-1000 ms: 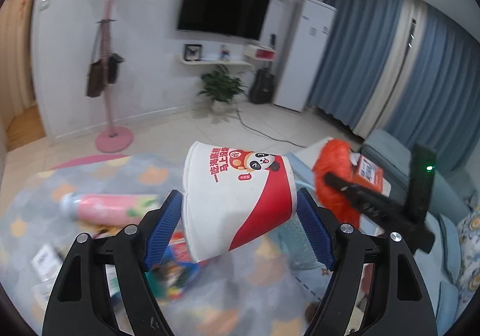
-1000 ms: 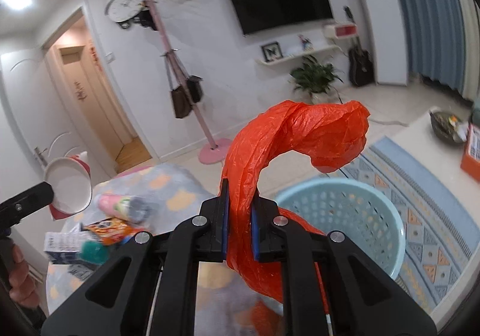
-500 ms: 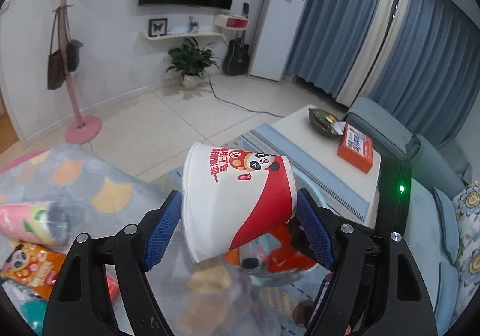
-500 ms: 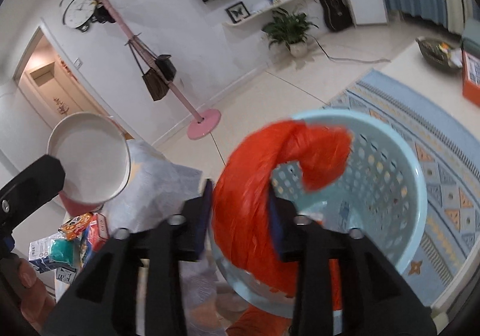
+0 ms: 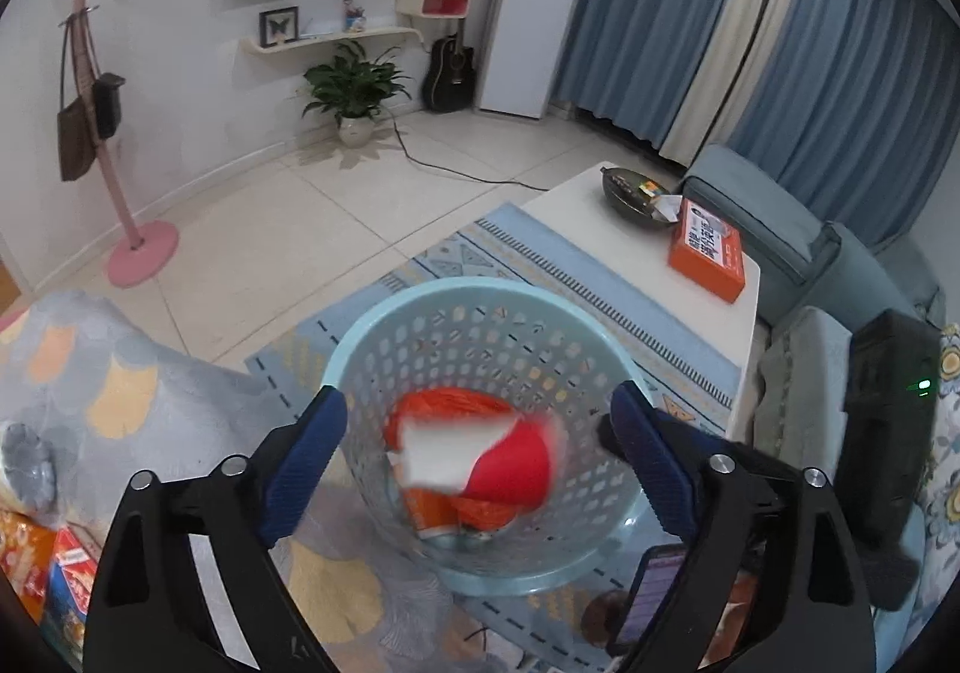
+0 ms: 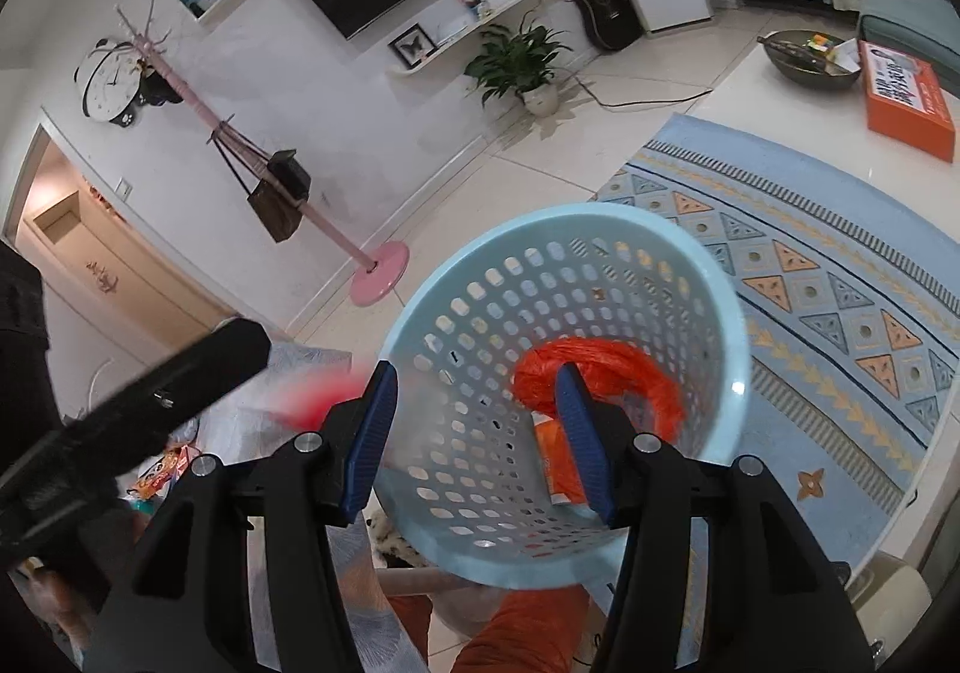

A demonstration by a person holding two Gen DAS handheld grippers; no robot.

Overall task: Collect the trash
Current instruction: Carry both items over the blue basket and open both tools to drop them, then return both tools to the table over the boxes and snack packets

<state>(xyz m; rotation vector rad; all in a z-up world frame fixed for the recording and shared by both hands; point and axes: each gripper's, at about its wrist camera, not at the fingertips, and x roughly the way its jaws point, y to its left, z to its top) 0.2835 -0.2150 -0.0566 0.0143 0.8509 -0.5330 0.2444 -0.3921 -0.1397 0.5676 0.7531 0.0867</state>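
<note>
Both loads have left their jaws: left gripper [image 5: 474,451] and right gripper [image 6: 474,427], just opened and empty, drop paper cup [image 5: 480,460] and orange bag [image 6: 606,373] into the basket [image 5: 360,349]

We can read no text for certain. The orange box [image 5: 708,250] on the white table [image 5: 612,247] bears a white label with dark characters, too small to read. The snack packets [image 5: 42,571] at the left edge show print, blurred.

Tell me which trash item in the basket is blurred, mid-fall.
The red-and-white paper cup, smeared between the open left fingers; the orange plastic bag lies sharp beneath.
</note>
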